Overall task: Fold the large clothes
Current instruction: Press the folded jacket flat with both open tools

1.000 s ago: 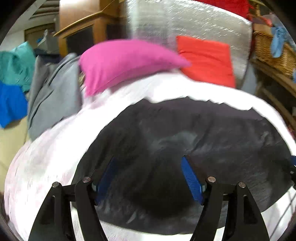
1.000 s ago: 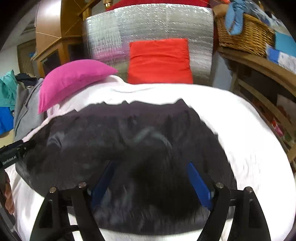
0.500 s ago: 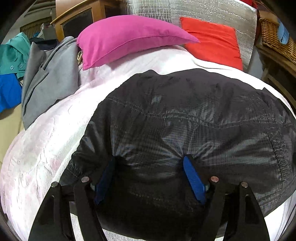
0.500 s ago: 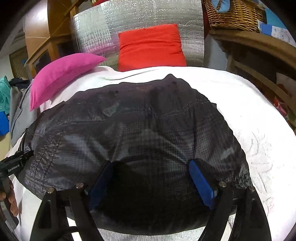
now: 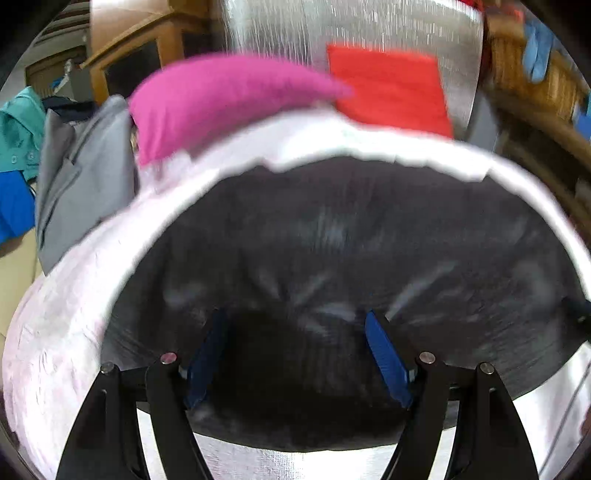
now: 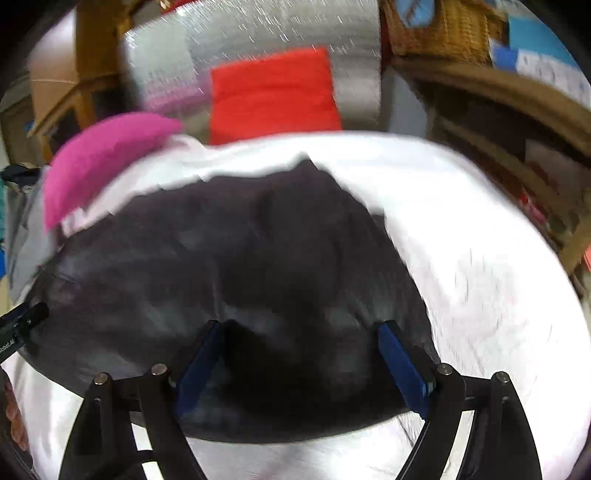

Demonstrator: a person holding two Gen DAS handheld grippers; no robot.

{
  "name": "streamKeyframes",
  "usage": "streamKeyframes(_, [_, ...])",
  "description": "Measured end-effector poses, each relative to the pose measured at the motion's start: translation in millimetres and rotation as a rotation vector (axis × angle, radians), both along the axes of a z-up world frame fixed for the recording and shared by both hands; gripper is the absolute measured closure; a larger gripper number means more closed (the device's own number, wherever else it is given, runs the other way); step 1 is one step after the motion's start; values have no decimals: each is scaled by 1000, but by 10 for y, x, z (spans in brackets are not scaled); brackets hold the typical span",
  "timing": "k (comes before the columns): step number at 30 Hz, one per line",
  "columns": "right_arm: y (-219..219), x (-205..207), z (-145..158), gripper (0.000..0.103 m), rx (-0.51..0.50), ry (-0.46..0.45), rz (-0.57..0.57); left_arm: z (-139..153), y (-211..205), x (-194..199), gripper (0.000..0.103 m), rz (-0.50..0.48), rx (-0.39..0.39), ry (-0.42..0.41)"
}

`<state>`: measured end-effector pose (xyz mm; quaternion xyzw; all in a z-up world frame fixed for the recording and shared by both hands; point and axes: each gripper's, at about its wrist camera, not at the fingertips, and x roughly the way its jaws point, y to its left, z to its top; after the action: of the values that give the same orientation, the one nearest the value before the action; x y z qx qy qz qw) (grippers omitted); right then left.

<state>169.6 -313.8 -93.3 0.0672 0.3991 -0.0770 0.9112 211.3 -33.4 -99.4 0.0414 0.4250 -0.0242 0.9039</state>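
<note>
Black shiny quilted jacket (image 5: 351, 240) lies spread over the white bedsheet (image 5: 66, 314), filling the near part of both views. The left gripper (image 5: 295, 354) hangs low over its near edge, blue pads (image 5: 388, 362) spread wide with dark cloth between them; blur hides whether they press on it. The right gripper (image 6: 299, 365) stands the same way over the jacket's near right part, its jaws parted wide and lately opening further, fabric bulging between the pads without a clear pinch.

Only the right view shows the bare sweep of sheet to the jacket's right and a tip of the left gripper at the left edge. Only the left view shows the grey garment (image 5: 81, 177) beside the bed, with teal and blue clothes behind it.

Farther back lie a magenta pillow (image 5: 221, 96) and a red cushion (image 6: 273, 92) against a silver foil panel (image 6: 258, 33). A woven wicker basket (image 6: 443, 29) on the wooden shelf holds blue cloth.
</note>
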Motion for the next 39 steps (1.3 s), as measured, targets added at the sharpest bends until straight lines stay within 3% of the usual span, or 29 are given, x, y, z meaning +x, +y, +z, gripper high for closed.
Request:
streamKeyframes(4, [-50, 30, -35, 11, 29, 27, -3, -97, -87, 79, 24, -1, 54, 8])
streamKeyframes(9, [-81, 27, -107, 10, 39, -3, 2, -101, -97, 125, 24, -31, 55, 20])
streamKeyframes(14, [-64, 76, 62, 8, 26, 73, 0, 117, -90, 154, 24, -38, 52, 71])
streamKeyframes(16, [-22, -17, 201, 8, -1, 55, 13, 298, -52, 65, 24, -39, 9, 25])
streamKeyframes(20, [40, -214, 361, 8, 15, -18, 21, 497, -16, -142, 24, -32, 22, -54])
streamKeyframes(24, [82, -235, 373, 8, -9, -49, 25, 456, 46, -210, 24, 0, 23, -53])
streamKeyframes(29, [2, -80, 1, 8, -16, 63, 15, 144, 137, -81, 23, 41, 36, 36])
streamKeyframes(31, [-56, -76, -62, 5, 20, 68, 14, 58, 118, -60, 21, 24, 50, 35])
streamKeyframes(39, [-49, -75, 30, 4, -13, 63, 10, 160, 180, -47, 21, 36, 9, 34])
